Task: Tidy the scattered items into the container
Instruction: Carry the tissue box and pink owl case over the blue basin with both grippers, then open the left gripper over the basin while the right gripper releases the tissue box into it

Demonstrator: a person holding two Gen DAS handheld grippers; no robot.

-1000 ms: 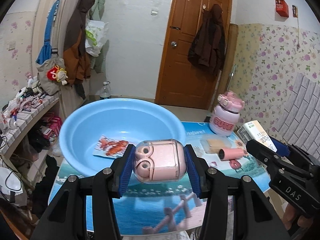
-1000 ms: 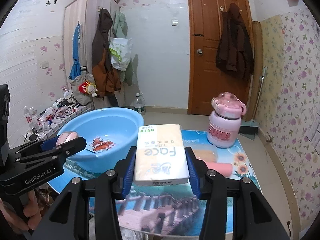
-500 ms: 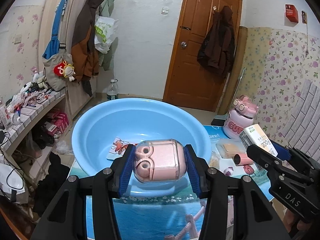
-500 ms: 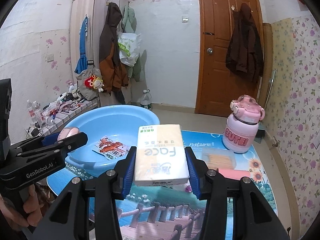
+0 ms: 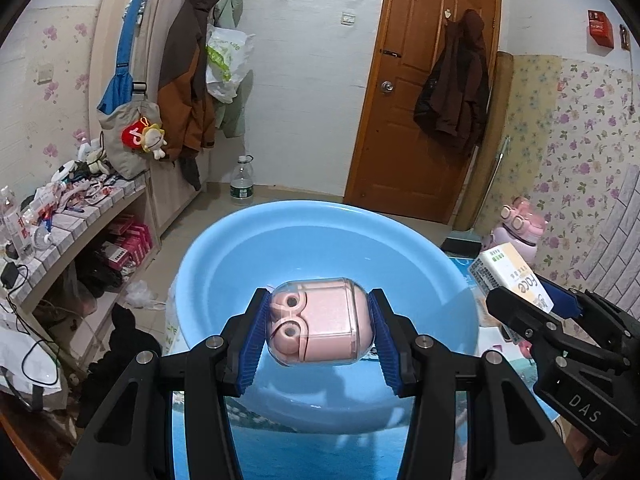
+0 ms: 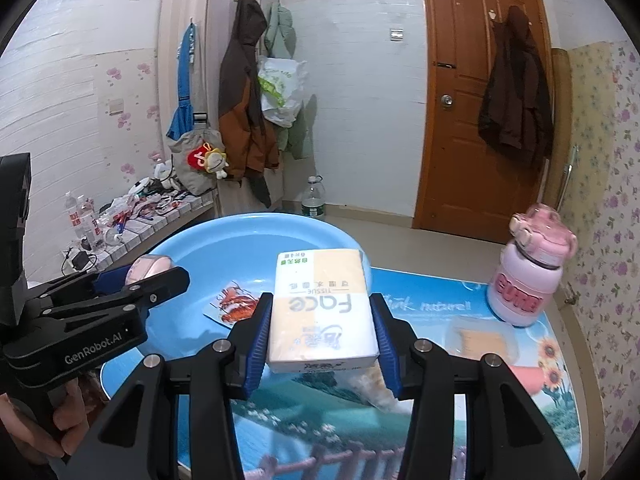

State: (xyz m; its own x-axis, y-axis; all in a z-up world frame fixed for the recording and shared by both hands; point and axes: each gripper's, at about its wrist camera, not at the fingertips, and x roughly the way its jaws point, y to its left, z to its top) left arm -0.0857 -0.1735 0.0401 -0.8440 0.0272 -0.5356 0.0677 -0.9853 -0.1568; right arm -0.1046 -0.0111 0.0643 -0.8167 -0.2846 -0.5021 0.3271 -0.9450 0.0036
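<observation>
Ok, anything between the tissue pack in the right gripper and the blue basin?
Nothing visible. The tissue pack is clamped in the right gripper near the basin rim. The left gripper holds the pink case over the basin, off to the side.

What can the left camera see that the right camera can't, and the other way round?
Only the left wrist view shows the front of the pink case, with its two round eyes, clamped in the left gripper.

Only the right wrist view shows the lobster packet lying inside the basin, and the top of the tissue pack squeezed in the right gripper.

Both show the blue basin, the pink bottle, the brown door and the coats hanging up.
</observation>
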